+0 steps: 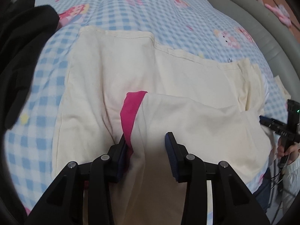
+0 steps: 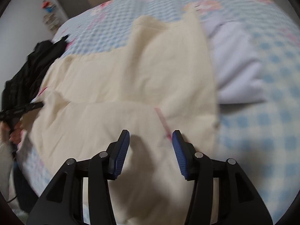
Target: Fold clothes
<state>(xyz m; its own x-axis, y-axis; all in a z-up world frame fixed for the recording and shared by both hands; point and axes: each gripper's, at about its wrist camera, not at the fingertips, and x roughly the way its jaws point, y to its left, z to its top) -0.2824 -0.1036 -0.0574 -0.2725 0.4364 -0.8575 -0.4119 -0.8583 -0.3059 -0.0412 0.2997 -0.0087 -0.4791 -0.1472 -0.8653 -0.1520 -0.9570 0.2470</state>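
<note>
On the bed: a blue-and-white checked bedspread (image 1: 131, 13) with pink cartoon prints covers the surface in both views.
Cream garment (image 1: 116, 78): spread flat across the middle of the left wrist view, its hemmed edge toward the top of the frame; a folded-over flap lies across the lower right part. In the right wrist view it fills the centre and lower left, blurred.
Pink collar (image 1: 129, 112): a magenta band at centre frame, running down from the edge of the flap to the left gripper's left finger.
Left gripper (image 1: 146, 146): low in the frame, jaws spread apart; cream cloth rises between them and the pink band touches the inner face of the left finger. Whether the cloth is actually pinched cannot be told.
Right gripper (image 2: 151, 142): at the bottom centre of its own view, blue pads wide apart, hovering over the cream cloth and casting a shadow on it; nothing held. It also shows at the right edge of the left wrist view, gripped by a hand.
Black clothing (image 1: 20, 56): piled at the left edge of the frame, beside the cream garment.
Pale lilac garment (image 2: 238, 61): upper right of the right wrist view, just beside the cream one.
Grey bed frame (image 1: 249, 13): padded rim curving along the upper right.
</note>
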